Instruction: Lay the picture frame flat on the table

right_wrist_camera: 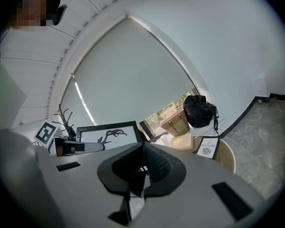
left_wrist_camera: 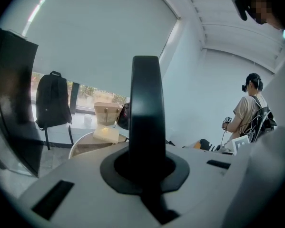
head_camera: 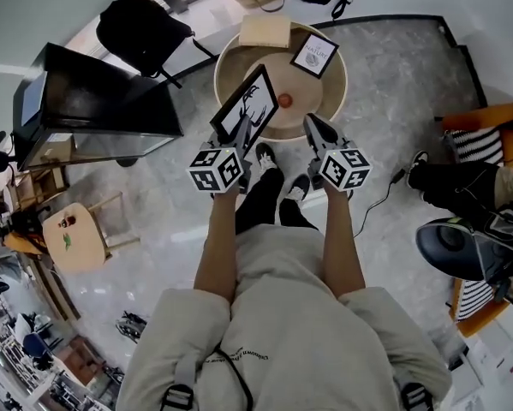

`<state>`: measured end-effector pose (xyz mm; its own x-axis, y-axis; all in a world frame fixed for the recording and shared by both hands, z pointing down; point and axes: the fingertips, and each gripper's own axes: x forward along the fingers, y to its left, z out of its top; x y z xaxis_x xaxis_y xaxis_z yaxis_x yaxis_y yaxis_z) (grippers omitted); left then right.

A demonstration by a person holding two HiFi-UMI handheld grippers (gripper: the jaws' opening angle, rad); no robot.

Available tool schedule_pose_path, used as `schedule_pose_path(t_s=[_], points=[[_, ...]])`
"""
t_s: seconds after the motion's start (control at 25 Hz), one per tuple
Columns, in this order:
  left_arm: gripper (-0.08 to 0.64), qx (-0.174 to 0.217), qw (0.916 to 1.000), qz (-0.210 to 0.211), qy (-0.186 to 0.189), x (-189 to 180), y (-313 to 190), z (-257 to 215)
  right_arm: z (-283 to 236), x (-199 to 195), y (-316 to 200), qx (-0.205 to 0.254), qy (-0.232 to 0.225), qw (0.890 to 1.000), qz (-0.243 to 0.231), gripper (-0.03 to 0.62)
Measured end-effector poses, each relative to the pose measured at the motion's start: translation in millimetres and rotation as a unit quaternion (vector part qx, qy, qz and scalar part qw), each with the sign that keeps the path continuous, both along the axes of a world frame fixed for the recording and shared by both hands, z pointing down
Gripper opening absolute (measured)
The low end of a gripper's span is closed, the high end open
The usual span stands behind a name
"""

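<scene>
The black-edged rectangular picture frame with a white antler print (head_camera: 247, 103) stands tilted over the near left edge of the round pale wooden table (head_camera: 335, 101), its face turned towards the person. Both tongs are closed on nothing: the left gripper (left_wrist_camera: 146, 65) and the right gripper (right_wrist_camera: 143, 148) hang short of the near edge with jaws pressed together.

The frame looks light and stiff, though its front is probably glazed, so slick and breakable. I would pinch the top rail at its middle and tip it down slowly.

In the head view the left gripper hides its foot, so whether it rests on a prop is unclear. A dark panel (left_wrist_camera: 14, 103), cut off at the left gripper view's rim, could be the frame or furniture
</scene>
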<state>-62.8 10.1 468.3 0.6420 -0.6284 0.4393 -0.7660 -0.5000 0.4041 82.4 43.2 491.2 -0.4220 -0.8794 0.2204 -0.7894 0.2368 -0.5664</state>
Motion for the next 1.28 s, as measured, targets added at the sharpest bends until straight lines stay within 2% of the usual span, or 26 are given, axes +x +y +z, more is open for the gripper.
schedule_pose_path(t_s=[0.12,0.2,0.44,0.64,0.8,0.88,1.04,1.16,1.24,1.28], points=[[0.028,-0.010,0.9998,-0.004,0.019,15.8,-12.0,8.9,6.2,18.8,-5.3,-0.015,-0.004,1.000,0.018,0.035],[0.028,-0.010,0.9994,0.001,0.032,30.6,-25.6,8.4,5.9,33.9,-13.9,-0.023,0.010,0.999,0.024,0.035],[0.028,0.011,0.9974,0.009,0.070,55.6,-80.0,-27.5,-20.1,78.9,-55.4,-0.040,0.001,0.996,0.076,0.035],[0.028,0.034,0.9952,0.004,0.092,49.0,-133.6,-60.0,-56.1,71.6,-115.2,-0.015,0.037,0.998,0.057,0.035],[0.026,0.025,0.9958,0.019,0.086,39.9,-160.5,-62.8,-69.7,60.6,-154.2,-0.008,0.037,0.997,0.063,0.035],[0.028,0.018,0.9962,0.031,0.079,32.6,-172.5,-56.8,-65.9,49.4,-167.4,-0.015,0.045,0.997,0.058,0.035],[0.028,-0.004,0.9941,0.060,0.090,16.9,-197.8,-36.6,-46.0,23.6,-191.0,-0.030,0.064,0.997,0.035,0.035],[0.028,-0.005,0.9915,0.116,0.059,7.3,-210.7,-12.5,-29.4,15.1,-209.4,-0.038,0.110,0.993,-0.012,0.035],[0.028,-0.012,0.9902,0.131,0.049,-4.2,-225.1,1.9,-22.5,13.0,-229.3,-0.040,0.143,0.988,-0.038,0.035],[0.028,-0.020,0.9897,0.131,0.055,-8.6,-228.8,9.1,-18.3,11.8,-235.8,-0.044,0.152,0.986,-0.049,0.035]])
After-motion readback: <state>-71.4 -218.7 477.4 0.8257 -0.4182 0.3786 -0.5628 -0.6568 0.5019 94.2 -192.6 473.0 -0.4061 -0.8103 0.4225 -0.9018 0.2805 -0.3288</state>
